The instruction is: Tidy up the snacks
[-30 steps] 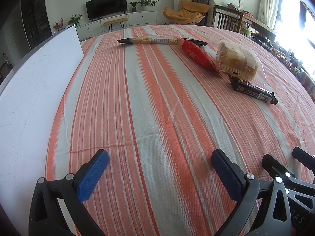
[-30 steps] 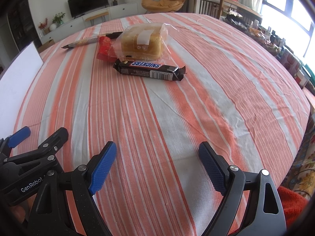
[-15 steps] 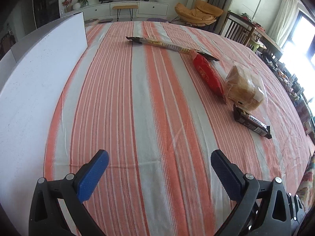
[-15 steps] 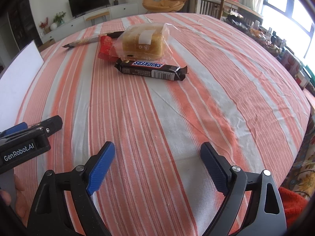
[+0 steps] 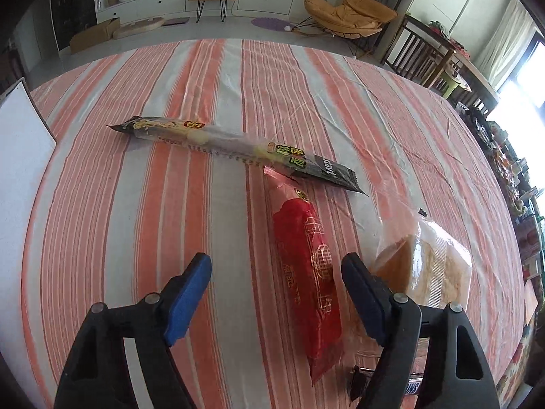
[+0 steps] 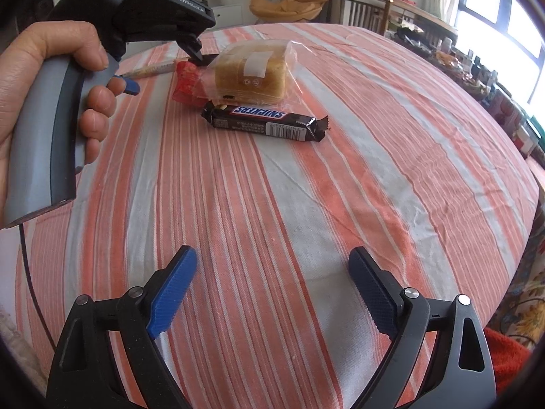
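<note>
A red snack packet (image 5: 306,272) lies lengthwise on the striped tablecloth (image 5: 136,204), and my left gripper (image 5: 276,262) hovers over its near half. The jaws are closing with the packet between them, closer to the right finger; the pads do not press on it. A long clear-and-black snack packet (image 5: 235,150) lies crosswise just beyond. A bagged bread loaf (image 5: 429,269) sits right of the red packet. In the right wrist view the Snickers bar (image 6: 265,122) lies in front of the bread (image 6: 252,71). My right gripper (image 6: 272,266) is open over bare cloth.
A white board (image 5: 20,156) lies along the table's left side. A hand (image 6: 41,68) grips the left gripper's grey handle at the upper left of the right wrist view. The table's right edge (image 6: 531,177) drops toward cluttered shelves and chairs.
My left gripper has swung forward and right across the table to the red packet, and its jaws have narrowed. The right gripper has stayed where it was, still wide.
</note>
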Tool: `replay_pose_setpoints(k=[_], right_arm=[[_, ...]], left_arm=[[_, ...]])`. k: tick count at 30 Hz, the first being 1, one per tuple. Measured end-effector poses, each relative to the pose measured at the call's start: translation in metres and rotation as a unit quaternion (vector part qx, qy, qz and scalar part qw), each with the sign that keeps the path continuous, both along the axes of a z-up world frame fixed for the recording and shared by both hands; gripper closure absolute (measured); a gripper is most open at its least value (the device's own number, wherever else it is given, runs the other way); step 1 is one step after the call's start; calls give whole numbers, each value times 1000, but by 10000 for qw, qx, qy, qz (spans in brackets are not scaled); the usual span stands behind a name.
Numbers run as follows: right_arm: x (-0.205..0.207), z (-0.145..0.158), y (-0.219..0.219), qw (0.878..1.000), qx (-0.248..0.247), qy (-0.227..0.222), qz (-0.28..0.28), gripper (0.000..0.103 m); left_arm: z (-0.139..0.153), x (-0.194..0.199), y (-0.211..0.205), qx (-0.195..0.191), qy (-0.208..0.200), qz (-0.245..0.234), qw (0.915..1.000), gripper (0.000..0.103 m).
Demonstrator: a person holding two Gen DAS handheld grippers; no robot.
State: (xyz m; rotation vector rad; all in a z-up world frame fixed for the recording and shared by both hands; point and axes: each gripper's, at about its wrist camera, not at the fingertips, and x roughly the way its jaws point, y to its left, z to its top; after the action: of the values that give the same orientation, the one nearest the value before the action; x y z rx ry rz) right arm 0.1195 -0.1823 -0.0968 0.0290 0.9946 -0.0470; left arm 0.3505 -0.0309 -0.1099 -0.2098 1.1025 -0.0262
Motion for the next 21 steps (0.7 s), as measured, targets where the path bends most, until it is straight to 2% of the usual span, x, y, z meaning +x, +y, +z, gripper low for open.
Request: replay_pose_setpoints(k=[1, 2, 3, 6, 11, 15, 18, 19, 20, 21], right_arm=[[0, 0, 0, 10000, 2, 0, 7, 10], [1, 0, -1, 10000, 5, 1, 16, 10], [1, 0, -1, 10000, 5, 0, 21, 10], [1, 0, 0, 10000, 5, -2, 21, 10], [1, 0, 0, 10000, 9, -4, -1, 9], [1, 0, 0, 10000, 9, -1, -1, 9], [1, 0, 0, 10000, 7, -2, -3, 9], [1, 0, 0, 10000, 7, -2, -1, 9], [1, 0, 0, 10000, 8, -2, 0, 9], [1, 0, 0, 10000, 9, 0, 1, 9]], left_arm=[[-1, 0, -6, 328, -126, -113, 9993, 44], [-1, -3, -12, 641, -275, -289, 9971, 61], [-2, -6, -15, 792, -289, -476, 9953, 88], [2, -29, 1, 681, -446, -506, 9954, 89], [6, -94, 52, 430, -369, -339, 9978, 89], [4, -153, 82, 460, -434, -276, 9976, 89], [-2, -180, 88, 486, -492, -306, 9971, 86], [-5, -183, 89, 490, -513, -323, 9970, 78], [-6, -188, 89, 482, -631, -375, 9961, 75], [-7, -189, 86, 560, -694, -393, 9952, 52]])
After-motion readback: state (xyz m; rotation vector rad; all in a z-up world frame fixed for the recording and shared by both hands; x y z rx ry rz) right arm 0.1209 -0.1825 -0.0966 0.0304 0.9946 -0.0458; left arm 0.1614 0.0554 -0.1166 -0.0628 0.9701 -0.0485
